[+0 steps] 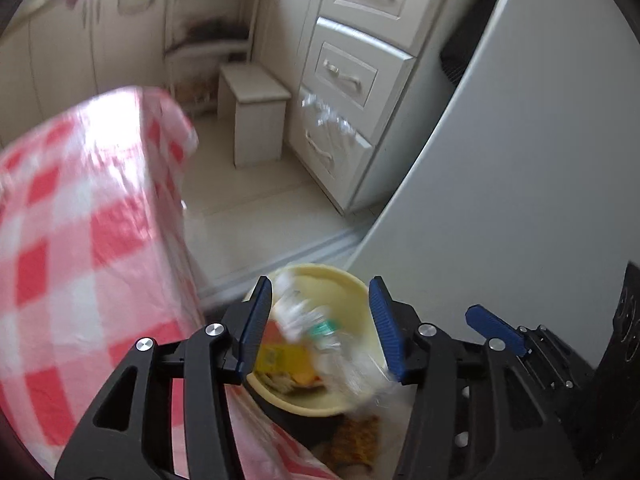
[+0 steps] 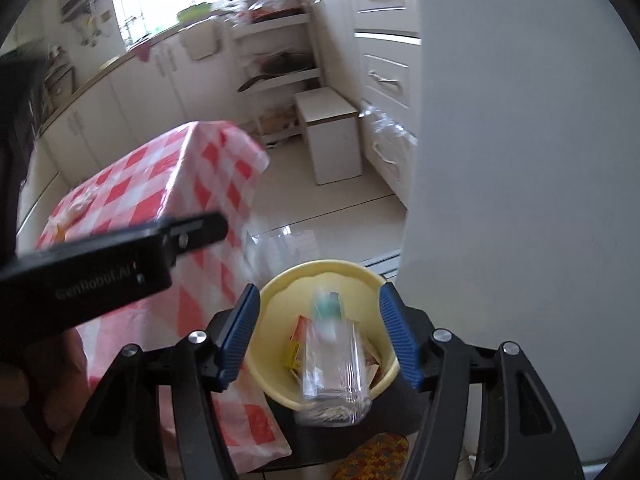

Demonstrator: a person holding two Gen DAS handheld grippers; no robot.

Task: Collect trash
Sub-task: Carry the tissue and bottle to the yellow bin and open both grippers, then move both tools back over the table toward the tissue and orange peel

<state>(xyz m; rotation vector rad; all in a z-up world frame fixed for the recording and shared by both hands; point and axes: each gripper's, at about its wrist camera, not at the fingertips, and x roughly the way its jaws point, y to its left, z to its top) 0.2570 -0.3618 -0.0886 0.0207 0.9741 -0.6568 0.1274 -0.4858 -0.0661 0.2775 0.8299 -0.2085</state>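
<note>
— That bowl [image 2: 280, 292] looks like smooth, pale yellow plastic, slightly glossy.
— And the bottle [image 2: 334, 368] in it is clear, shiny plastic. The checked tablecloth [image 2: 168, 184] has a sheen like plastic film.
— Floor tiles [image 2: 336, 220] are glossy; cabinet fronts [image 2: 384, 76] satin white.

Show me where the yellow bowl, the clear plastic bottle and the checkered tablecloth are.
yellow bowl [image 2: 280, 292]: right wrist view, bare inner wall at upper left.
clear plastic bottle [image 2: 334, 372]: right wrist view, middle of its body.
checkered tablecloth [image 2: 160, 184]: right wrist view, its top surface.
</note>
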